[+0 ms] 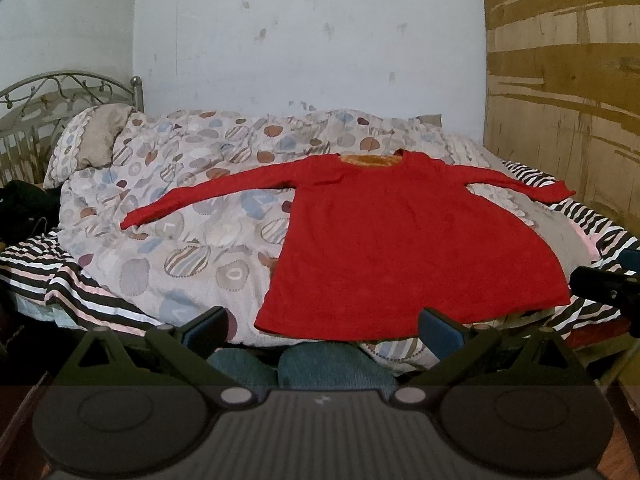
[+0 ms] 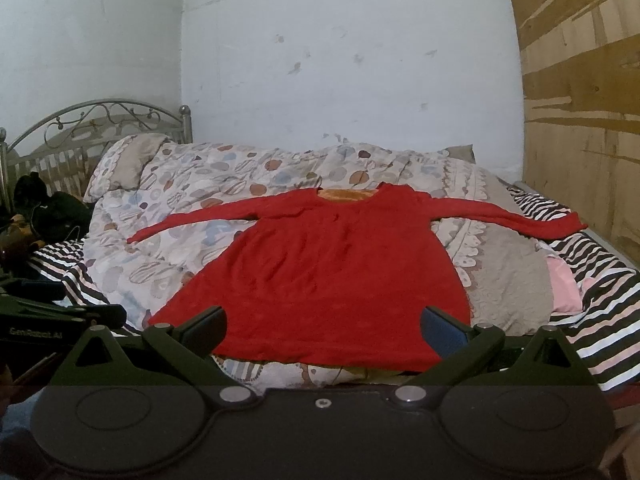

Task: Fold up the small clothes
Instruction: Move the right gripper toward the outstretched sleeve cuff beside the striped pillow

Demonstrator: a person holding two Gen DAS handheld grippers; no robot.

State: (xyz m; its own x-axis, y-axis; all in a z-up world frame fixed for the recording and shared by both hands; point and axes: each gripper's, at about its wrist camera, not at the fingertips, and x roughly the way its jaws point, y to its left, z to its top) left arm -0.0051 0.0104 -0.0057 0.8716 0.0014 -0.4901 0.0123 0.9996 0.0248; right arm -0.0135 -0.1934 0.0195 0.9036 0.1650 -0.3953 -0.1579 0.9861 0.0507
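Red top [image 1: 404, 240] lay flat on patterned quilt [image 1: 180, 208], sleeves spread. L gripper [image 1: 323, 330] & R gripper [image 2: 324, 330] hovered near hem, both jaws wide apart, empty.

A: Anything unclear re the red top [image 1: 400, 240]?

B: Hem's partly covered by the right gripper [image 2: 324, 332] fingers in the right wrist view. Can't tell what the orange bit inside the neckline is.

A: Left of the top?

B: Dark heap [image 2: 52, 208] by the headboard [image 2: 100, 128], too murky to ID, cut by the frame edge.

A: Right of it?

B: Pink cloth [image 2: 564, 284], mostly tucked under the quilt [image 2: 180, 208]. Black object at the frame edge in the left wrist view, prob. the other gripper, jaws unseen.
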